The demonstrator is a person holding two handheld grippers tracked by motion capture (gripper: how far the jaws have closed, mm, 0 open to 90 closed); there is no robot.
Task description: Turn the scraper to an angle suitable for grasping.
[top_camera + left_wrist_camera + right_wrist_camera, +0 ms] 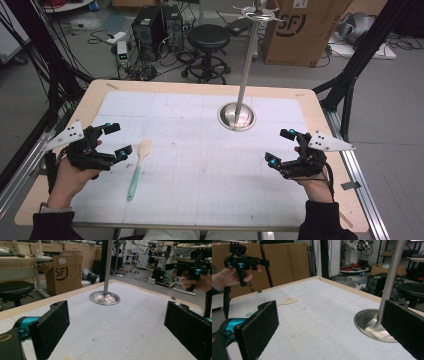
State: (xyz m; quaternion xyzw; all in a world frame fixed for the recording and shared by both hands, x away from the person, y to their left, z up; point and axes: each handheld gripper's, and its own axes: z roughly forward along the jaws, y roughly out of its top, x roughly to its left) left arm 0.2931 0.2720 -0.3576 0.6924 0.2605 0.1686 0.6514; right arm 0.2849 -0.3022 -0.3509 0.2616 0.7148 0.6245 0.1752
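White paper is covering the big table (pixel 310 100), with a shiny stand (pixel 236 116) at twelve o'clock. I am holding my left claw (pixel 116 138) wide open, gripping nothing. My right claw (pixel 281 146) is gaping empty too. The spatula (pixel 137 167) is lying just beside my left claw, at three o'clock, its handle pointing toward me.

both grippers, left gripper (pixel 116 138) and right gripper (pixel 281 146), gape; spatula (pixel 137 167) lies beside left.
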